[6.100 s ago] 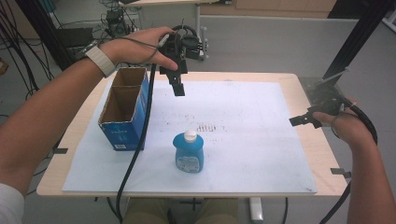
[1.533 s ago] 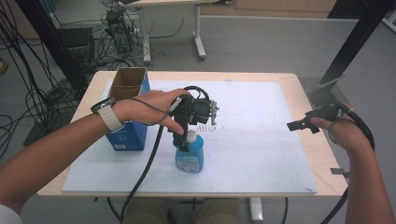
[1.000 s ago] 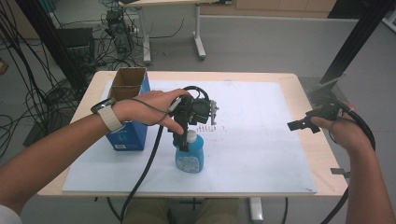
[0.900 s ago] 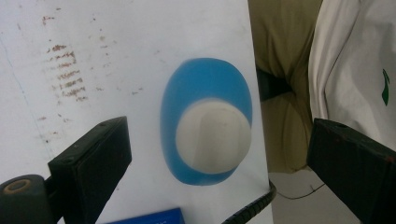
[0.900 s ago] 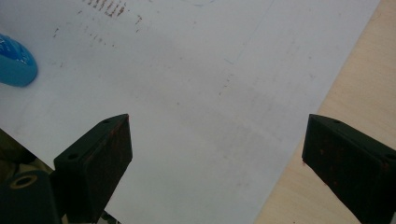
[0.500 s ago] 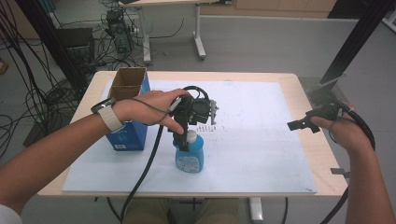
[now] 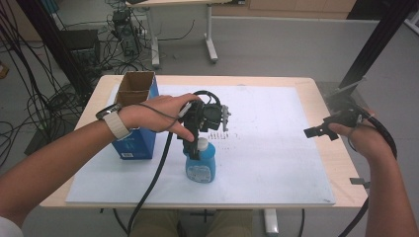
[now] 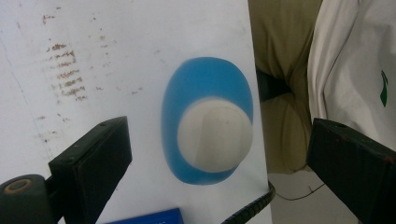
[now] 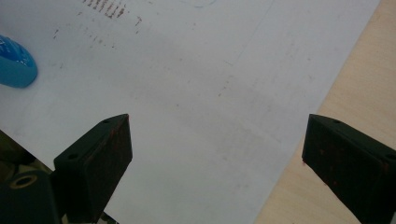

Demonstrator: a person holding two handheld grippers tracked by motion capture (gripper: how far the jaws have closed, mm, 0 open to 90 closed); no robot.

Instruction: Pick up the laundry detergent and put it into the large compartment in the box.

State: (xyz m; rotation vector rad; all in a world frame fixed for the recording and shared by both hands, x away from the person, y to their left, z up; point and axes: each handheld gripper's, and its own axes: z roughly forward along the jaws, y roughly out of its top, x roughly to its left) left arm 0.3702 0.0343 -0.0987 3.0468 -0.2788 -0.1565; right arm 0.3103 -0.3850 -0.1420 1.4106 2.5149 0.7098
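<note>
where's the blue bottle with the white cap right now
In the high view the blue plastic bottle with the white cap stands on the white sheet, near the front edge, right of the blue cardboard box, under the left gripper.

The left gripper (image 8: pixel 219 154) looks straight down on a blue bottle (image 8: pixel 205 88) with a round white cap (image 8: pixel 215 134), its two black jaws spread wide to either side and clear of it. The bottle stands on a white sheet (image 8: pixel 116 56) marked with brownish smudges (image 8: pixel 65 70). A blue box corner (image 8: pixel 149 217) and a black cable (image 8: pixel 250 210) show at the bottom edge.

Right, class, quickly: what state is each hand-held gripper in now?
Left hand-held gripper: open, jaws either side of the blue bottle.
Right hand-held gripper: open, holding nothing.
</note>
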